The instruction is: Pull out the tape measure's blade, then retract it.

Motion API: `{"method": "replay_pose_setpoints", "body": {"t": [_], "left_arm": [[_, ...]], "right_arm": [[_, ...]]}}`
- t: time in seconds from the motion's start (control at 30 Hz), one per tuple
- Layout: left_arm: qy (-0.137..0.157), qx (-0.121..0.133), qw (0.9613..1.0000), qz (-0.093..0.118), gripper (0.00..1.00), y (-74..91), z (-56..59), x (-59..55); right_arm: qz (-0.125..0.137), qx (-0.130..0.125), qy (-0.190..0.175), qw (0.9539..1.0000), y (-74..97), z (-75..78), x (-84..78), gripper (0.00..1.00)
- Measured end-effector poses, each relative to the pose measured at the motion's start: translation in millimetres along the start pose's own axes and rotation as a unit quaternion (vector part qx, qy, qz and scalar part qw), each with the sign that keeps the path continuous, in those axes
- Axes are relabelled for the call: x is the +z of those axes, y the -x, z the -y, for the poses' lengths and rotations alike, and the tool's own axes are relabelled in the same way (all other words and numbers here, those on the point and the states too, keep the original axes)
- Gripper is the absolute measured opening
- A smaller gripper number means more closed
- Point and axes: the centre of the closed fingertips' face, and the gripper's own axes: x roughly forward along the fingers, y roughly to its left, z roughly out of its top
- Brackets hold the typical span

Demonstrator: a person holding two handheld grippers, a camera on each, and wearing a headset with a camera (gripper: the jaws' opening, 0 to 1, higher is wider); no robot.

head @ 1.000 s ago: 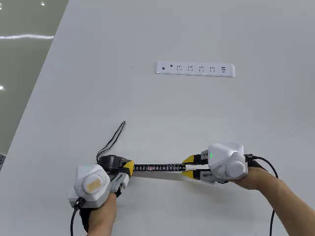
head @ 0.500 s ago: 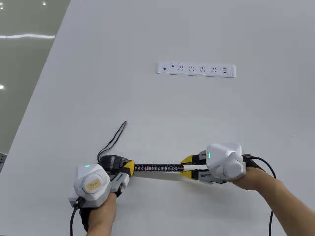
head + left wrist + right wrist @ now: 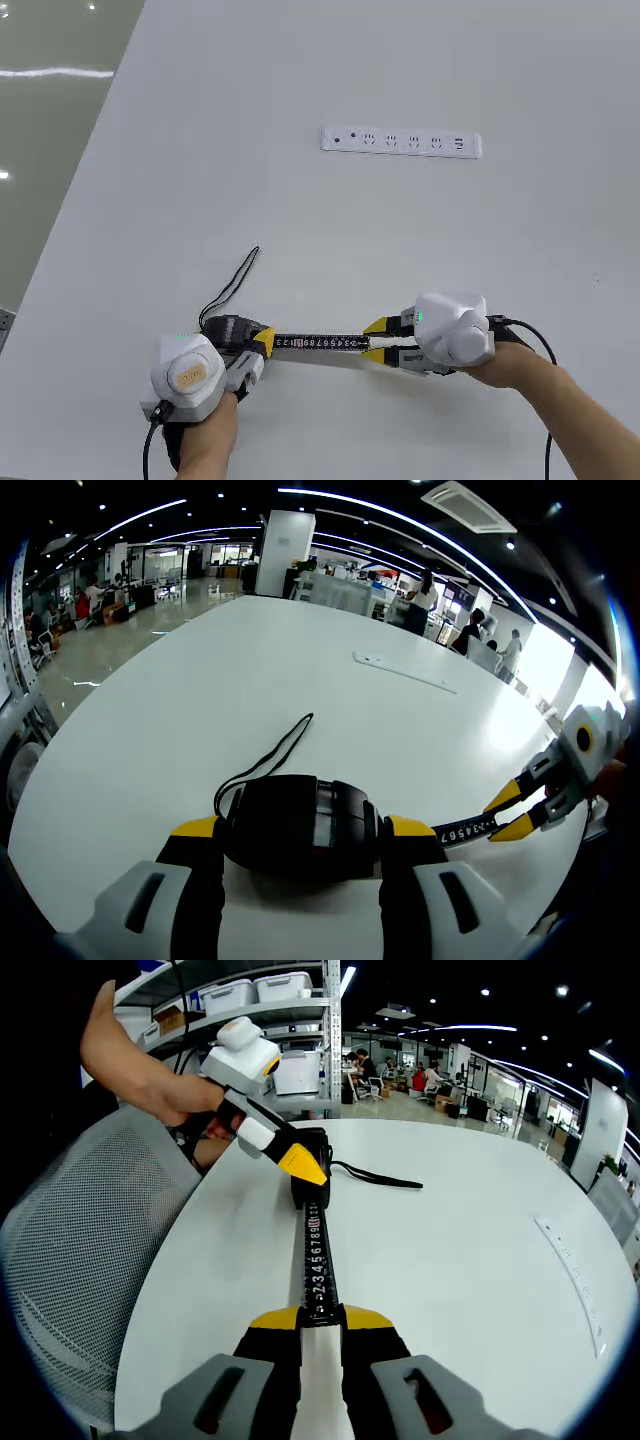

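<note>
A black tape measure lies on the white table, with my left gripper shut on its case. Its black blade with white numbers runs right to my right gripper, which is shut on the blade's end. A black wrist strap trails from the case toward the table's far side. In the right gripper view the case sits at the blade's far end, held by the left gripper.
A white power strip lies further back on the table. The table's left edge borders a shiny floor. A grey mesh chair stands at the table's near edge. Cables hang from both grippers.
The right gripper has moved left toward the case, and the exposed blade is shorter. The left gripper and case have stayed put.
</note>
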Motion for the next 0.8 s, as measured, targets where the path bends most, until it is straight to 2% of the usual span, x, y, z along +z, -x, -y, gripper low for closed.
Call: {"method": "replay_pose_setpoints", "body": {"t": [0.8], "left_arm": [[0.003,-0.003,1.0000,-0.001,0.60,0.4,-1.8,-1.5]], "right_arm": [[0.006,0.003,-0.003,1.0000,-9.7,-1.8,7.1,0.13]]}}
